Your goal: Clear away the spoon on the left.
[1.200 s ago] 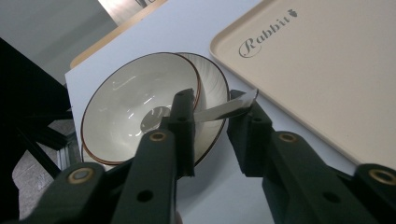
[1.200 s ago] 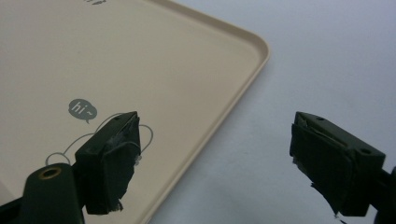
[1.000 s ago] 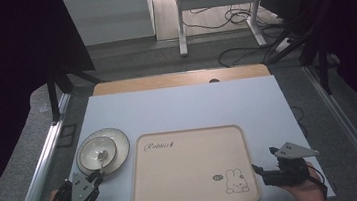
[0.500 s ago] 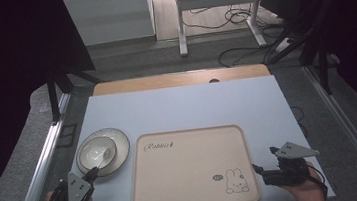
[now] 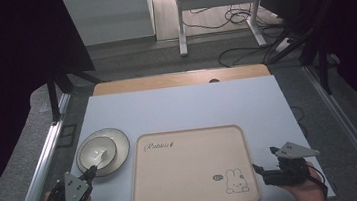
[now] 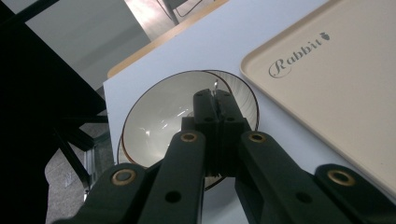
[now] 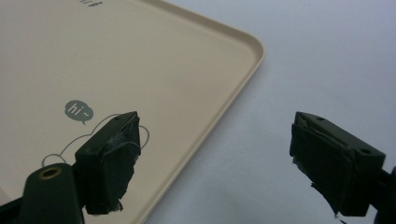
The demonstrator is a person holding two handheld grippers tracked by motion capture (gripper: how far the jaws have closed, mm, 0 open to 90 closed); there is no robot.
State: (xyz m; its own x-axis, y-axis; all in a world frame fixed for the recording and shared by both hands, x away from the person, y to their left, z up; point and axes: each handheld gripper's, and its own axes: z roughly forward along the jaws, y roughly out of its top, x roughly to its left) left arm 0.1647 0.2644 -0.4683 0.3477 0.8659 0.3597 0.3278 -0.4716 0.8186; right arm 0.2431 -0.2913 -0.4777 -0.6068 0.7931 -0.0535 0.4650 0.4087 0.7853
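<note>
Left gripper (image 6: 215,103) clamped on the near rim of the bowl (image 5: 97,152), jaws together with the thin wall pinched between them, at the front left corner of the worktop (image 5: 177,105); bowl seated on a plate (image 5: 116,143), just beside the left edge of the tray (image 5: 191,165); right gripper (image 5: 265,162) parked at the front right corner, jaws apart and holding nothing, one jaw over the tray's right edge in the right gripper view, the other over bare worktop; step in hand judged as lifting the bowl off the plate, probably toward the tray; best done by raising straight up before any sideways travel, keeping the rim level so the bowl does not swing on the narrow pinch; worth watching that the plate stays down and does not ride up with the bowl; lowering flat, well inside the tray's raised lip, then parting the jaws only once the base rests; count: one bowl, one plate, one tray, two grippers.
</note>
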